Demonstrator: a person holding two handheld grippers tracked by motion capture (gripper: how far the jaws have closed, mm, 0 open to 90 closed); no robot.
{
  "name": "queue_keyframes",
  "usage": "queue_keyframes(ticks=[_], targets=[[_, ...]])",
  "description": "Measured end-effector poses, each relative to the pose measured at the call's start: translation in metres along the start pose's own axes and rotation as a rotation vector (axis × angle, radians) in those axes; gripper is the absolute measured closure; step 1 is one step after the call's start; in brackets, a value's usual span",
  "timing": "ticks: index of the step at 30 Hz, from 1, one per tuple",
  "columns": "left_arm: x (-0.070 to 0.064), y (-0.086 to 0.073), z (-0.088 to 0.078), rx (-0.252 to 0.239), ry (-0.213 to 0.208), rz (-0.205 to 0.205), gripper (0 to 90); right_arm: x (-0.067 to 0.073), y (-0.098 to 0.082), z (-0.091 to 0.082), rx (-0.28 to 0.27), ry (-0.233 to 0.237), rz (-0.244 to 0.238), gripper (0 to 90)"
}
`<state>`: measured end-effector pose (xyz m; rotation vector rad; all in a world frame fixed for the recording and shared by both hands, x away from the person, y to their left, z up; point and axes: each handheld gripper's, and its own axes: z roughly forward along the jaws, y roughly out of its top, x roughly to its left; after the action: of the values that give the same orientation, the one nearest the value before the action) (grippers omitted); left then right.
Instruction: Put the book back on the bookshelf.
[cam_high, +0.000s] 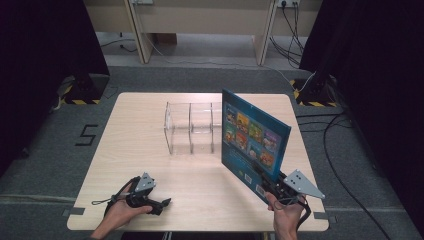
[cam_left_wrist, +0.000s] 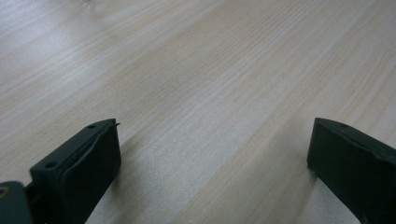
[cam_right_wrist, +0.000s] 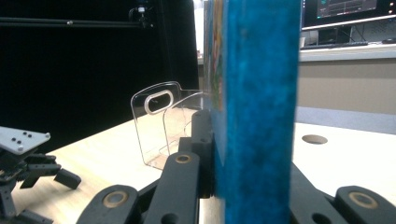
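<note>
Right gripper (cam_high: 272, 186) clamped on book (cam_high: 252, 142) corner, book upright at 3 o'clock of rack (cam_high: 192, 127). Left gripper (cam_high: 157, 204) wide open, empty, low over table (cam_high: 145, 165). Risk: corner-only grip, so the book may pivot and knock the rack.

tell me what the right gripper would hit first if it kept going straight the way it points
Probably the clear acrylic book rack. The right gripper, shut on the blue picture book, points up the table toward it; depth is hard to judge, so the book's far edge might pass beside it.
</note>
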<state>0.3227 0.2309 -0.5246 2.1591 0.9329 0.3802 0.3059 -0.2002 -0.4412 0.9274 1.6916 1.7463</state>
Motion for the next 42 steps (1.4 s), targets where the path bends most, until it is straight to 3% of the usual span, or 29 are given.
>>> queue_keyframes(ticks=[10,29,42], targets=[[0.000,0.001,0.001,0.003,-0.004,0.002,0.7,-0.003,0.008,0.020,-0.016,-0.044,-0.006,83.4],[0.000,0.001,0.002,0.006,-0.007,0.003,0.0,-0.014,0.013,0.059,-0.036,-0.106,0.035,83.4],[0.000,0.002,0.002,0.003,-0.005,0.005,0.0,-0.015,0.020,0.087,-0.064,-0.184,0.011,83.4]])
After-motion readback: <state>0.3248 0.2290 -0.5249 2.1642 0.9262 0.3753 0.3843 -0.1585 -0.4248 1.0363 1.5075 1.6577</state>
